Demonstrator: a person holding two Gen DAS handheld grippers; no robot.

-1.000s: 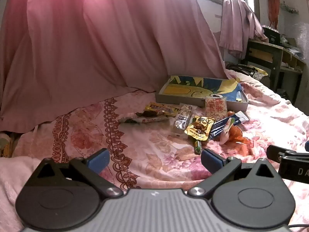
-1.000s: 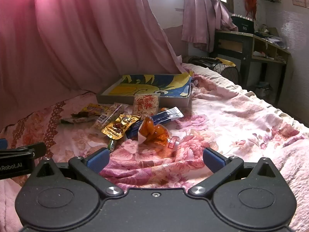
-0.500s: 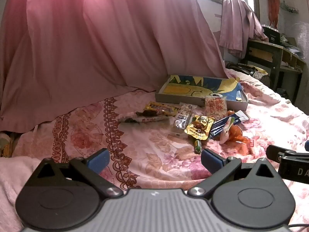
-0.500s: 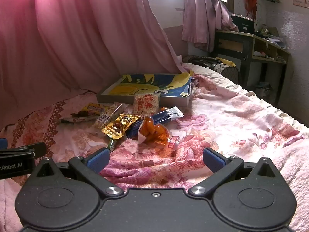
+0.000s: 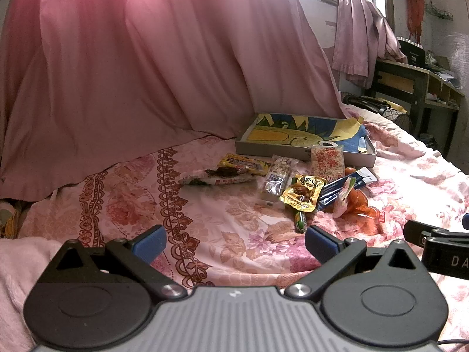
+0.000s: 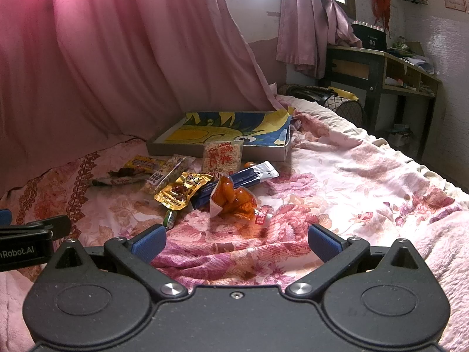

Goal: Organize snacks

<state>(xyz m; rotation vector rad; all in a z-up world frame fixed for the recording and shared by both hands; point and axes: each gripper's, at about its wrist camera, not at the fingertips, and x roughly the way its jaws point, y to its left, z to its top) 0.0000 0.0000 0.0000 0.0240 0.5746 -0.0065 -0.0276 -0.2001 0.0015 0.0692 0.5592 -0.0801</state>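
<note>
While both grippers are hovering low over the floral bedspread (image 6: 337, 176), nothing is being held yet. The grey tray (image 6: 217, 148) with the yellow-and-blue cartoon lining is sitting at the far edge of the pile, against the pink curtain (image 5: 146, 73); I'm judging it to be where the snacks are going.

The snacks are lying scattered in a loose band just in front of the tray, running left to right across both views. The right gripper (image 6: 236, 242) is sitting with jaws spread wide and nothing between them. The left gripper (image 5: 234, 242) is likewise gaping and empty.

Key relation: the orange packet (image 6: 234, 199) is lying almost dead ahead of the right gripper, near it, and closer than anything else. From the left gripper it is lying ahead and off to the right (image 5: 351, 205), so the right hand is nearer. Its long axis is running diagonally, upper-left to lower-right, so a slight wrist roll is probably needed to close across the short side.

The gold pouch (image 6: 183, 192) and the dark blue stick pack (image 6: 234, 180) are lying just behind it, overlapping. The small green candy (image 5: 300, 221) is lying nearest the left gripper, long axis pointing roughly toward it.
</note>
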